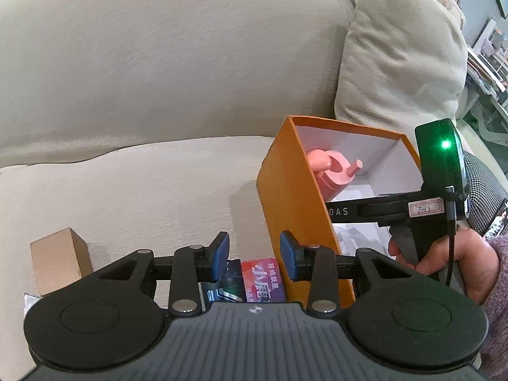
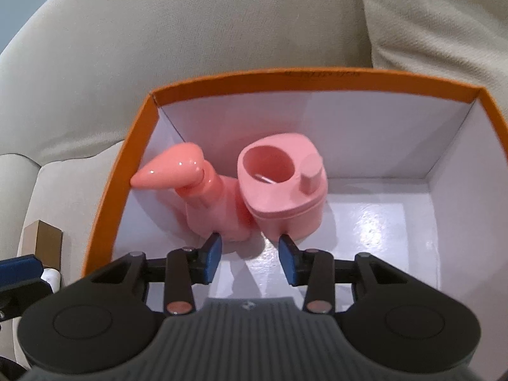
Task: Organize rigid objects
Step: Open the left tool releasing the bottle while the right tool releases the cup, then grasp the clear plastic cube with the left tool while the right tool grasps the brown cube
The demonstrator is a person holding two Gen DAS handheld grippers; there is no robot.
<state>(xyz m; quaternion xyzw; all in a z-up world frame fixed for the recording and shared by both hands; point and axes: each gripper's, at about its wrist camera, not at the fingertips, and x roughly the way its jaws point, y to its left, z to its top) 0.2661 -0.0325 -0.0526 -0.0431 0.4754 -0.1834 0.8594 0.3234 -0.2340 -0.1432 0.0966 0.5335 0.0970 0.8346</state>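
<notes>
While the right gripper (image 2: 249,255) hangs over the open orange cardboard box with white lining (image 2: 104,190), its blue-padded fingers (image 2: 212,255) are spread with nothing between them, tips just in front of the base of the pink plastic pump dispenser (image 2: 222,190). That dispenser stands inside the box, toward its left wall, pink nozzle head (image 2: 168,171) pointing left and touching or nearly touching that wall; its squarish pink cup section with a round opening (image 2: 281,181) sits right of the neck. Rest of the box floor is bare glossy white.

Left gripper (image 1: 254,252) is also spread and gripping nothing, positioned beside the box's orange outer wall (image 1: 292,203), over a pink-purple printed carton (image 1: 262,277) and a dark printed carton (image 1: 222,289) lying on the beige fabric sofa seat (image 1: 127,197). Small plain brown cardboard box (image 1: 58,262) stands upright on the seat, further left, apart from the cartons. Box sits on the seat near the back cushion (image 1: 158,63), with a beige throw pillow (image 1: 403,57) behind it. From the left wrist view, the person's right hand (image 1: 444,254) is on the right gripper's handle, green LED lit on its black unit (image 1: 441,152).
</notes>
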